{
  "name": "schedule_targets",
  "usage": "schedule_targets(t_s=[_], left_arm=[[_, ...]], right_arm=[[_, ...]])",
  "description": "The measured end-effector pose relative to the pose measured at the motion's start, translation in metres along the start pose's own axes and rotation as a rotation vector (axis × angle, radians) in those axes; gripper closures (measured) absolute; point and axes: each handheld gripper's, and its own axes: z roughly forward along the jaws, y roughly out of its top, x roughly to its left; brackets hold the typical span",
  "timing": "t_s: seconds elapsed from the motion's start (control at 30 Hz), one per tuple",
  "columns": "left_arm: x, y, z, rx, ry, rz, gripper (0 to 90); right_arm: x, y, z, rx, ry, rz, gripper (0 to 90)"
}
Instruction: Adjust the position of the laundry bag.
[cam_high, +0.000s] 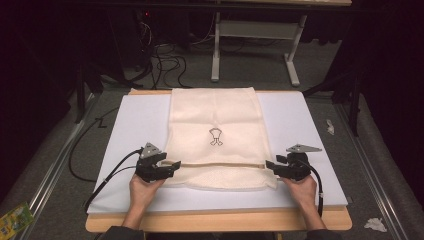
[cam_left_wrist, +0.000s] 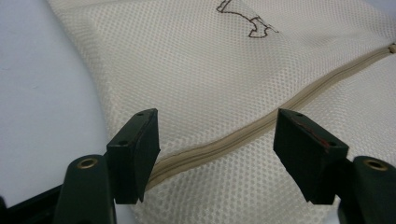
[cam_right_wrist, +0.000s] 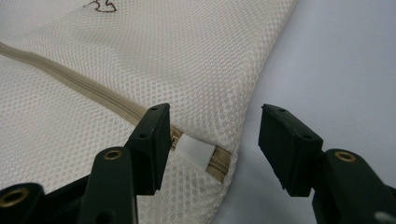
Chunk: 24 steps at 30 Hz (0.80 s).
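Note:
A cream mesh bag (cam_high: 215, 115) lies flat on the white mat (cam_high: 135, 120), with a small dark emblem (cam_high: 215, 136) stitched at its middle. A beige zipper (cam_high: 220, 163) crosses it near the front end. My left gripper (cam_high: 175, 165) is at the zipper's left end; its jaws stand open over the mesh and the zipper (cam_left_wrist: 243, 133), and my left gripper (cam_left_wrist: 217, 126) holds nothing. My right gripper (cam_high: 268, 165) is at the bag's right edge. There my right gripper (cam_right_wrist: 215, 119) is open, and a white tab (cam_right_wrist: 195, 150) at the zipper's (cam_right_wrist: 93, 91) end lies between the jaws, untouched.
The mat rests on a wooden table (cam_high: 215, 221). Beyond the table lie black cables (cam_high: 167, 62) and a grey stand (cam_high: 255, 30) on the floor. A green packet (cam_high: 15, 220) lies at the lower left and crumpled paper (cam_high: 375, 224) at the lower right.

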Motion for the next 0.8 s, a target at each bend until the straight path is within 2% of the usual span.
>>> schedule_targets(t_s=[0.23, 0.33, 0.43, 0.5, 0.7, 0.77, 0.8], left_arm=[[-0.012, 0.002, 0.006, -0.008, -0.018, 0.025, 32.3], [-0.022, 0.004, 0.012, -0.006, -0.028, 0.054, 32.4], [-0.026, 0.005, 0.015, -0.013, -0.04, 0.054, 32.4], [-0.028, 0.006, 0.018, -0.023, -0.059, 0.038, 32.5], [-0.034, 0.007, 0.023, -0.012, -0.055, 0.061, 32.8], [-0.037, 0.008, 0.026, -0.011, -0.06, 0.069, 32.8], [-0.04, 0.01, 0.029, -0.015, -0.08, 0.066, 32.9]], right_arm=[[-0.001, -0.001, 0.002, 0.004, -0.001, 0.003, 47.5], [-0.001, -0.002, 0.003, 0.012, -0.002, 0.018, 49.1], [-0.001, -0.001, 0.004, 0.012, 0.001, 0.018, 49.8], [-0.002, -0.001, 0.004, 0.014, 0.001, 0.02, 51.1], [0.0, 0.004, 0.007, 0.028, -0.003, 0.025, 52.5], [0.0, 0.004, 0.008, 0.029, -0.004, 0.019, 52.6], [0.001, 0.006, 0.01, 0.036, -0.007, 0.028, 52.6]])
